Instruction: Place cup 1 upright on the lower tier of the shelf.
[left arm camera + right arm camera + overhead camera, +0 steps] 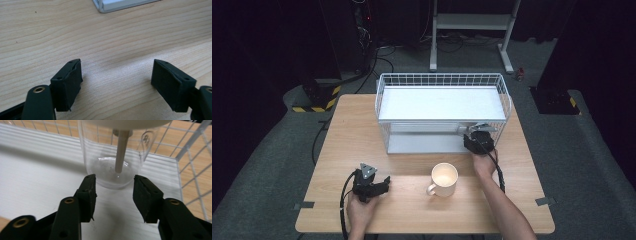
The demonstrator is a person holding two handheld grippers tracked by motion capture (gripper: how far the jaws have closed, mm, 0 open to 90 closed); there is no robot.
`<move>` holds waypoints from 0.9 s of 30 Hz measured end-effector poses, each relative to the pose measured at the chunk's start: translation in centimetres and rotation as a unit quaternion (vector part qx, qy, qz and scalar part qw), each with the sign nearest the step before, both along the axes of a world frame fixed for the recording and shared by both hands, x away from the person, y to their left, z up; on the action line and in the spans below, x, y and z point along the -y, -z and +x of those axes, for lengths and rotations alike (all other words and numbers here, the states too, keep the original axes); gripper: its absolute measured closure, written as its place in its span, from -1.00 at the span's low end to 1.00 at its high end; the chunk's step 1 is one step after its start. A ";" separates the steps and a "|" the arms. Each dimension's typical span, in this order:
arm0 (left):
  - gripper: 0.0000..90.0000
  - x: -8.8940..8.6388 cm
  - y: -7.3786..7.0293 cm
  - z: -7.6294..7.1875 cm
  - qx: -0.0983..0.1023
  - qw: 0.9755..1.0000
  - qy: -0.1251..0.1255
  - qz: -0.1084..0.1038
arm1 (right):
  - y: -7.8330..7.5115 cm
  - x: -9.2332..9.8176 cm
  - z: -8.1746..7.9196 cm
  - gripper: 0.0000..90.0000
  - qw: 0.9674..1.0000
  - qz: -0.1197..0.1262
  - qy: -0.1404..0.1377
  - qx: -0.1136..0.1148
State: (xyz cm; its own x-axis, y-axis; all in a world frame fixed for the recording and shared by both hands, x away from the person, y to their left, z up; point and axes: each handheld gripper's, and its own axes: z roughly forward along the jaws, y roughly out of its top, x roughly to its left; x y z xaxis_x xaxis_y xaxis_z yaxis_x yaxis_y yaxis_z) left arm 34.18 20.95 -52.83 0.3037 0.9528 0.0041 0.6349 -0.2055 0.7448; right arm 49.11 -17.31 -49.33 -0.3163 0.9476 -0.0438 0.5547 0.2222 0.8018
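A clear glass jar with a pale lid and a wooden stick hanging inside stands on the lower white shelf of a wire rack. My right gripper reaches into that shelf at its right end, and its jaws are closed against the two sides of the jar's base. My left gripper rests low over bare wood at the table's front left, open with nothing between the jaws. A cream mug stands between the two hands.
The rack's wire wall runs close on the right of the jar. A corner of the rack's base lies ahead of the left gripper. The wooden table has bare room left of the rack. Cables and a stand are on the floor beyond.
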 end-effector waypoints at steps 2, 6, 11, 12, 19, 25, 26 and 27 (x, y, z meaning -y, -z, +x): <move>-0.45 0.0 0.0 0.0 0.000 1.000 0.000 0.000 | -0.3 0.2 -0.4 0.08 1.000 0.001 -0.004 0.005; -0.45 0.0 0.0 0.0 0.000 1.000 0.000 0.000 | -1.0 0.6 -1.4 -0.04 1.000 0.017 -0.010 0.004; -0.45 0.0 0.0 0.0 0.000 1.000 -0.001 0.000 | -1.2 0.8 -1.9 -0.12 0.999 0.014 -0.030 0.002; -0.45 0.0 0.0 0.0 0.000 1.000 -0.001 0.000 | -1.2 0.8 -1.9 -0.12 0.999 0.014 -0.030 0.002; -0.45 0.0 0.0 0.0 0.001 1.000 -0.001 0.001 | -2.2 1.3 -3.0 -0.21 0.998 0.029 -0.055 0.017; -0.45 0.0 0.0 0.0 0.001 1.000 -0.001 0.001 | -2.4 1.2 -3.4 -0.21 0.997 0.035 -0.068 0.013; -0.45 0.0 0.0 0.0 0.001 1.000 -0.001 0.001 | -2.5 1.2 -3.7 -0.21 0.997 0.031 -0.074 0.015; -0.45 0.0 0.0 0.0 0.001 1.000 -0.001 0.001 | -2.8 1.2 -4.1 -0.21 0.996 0.036 -0.077 0.019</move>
State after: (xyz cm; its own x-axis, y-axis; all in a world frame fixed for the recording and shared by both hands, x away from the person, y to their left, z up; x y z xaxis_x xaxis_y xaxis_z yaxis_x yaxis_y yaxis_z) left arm 34.19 20.96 -52.83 0.3020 0.9533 0.0066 0.6338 -0.2059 0.7456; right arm 45.05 -18.53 -46.52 -0.4582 0.8888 0.0071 0.4868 0.2443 0.8387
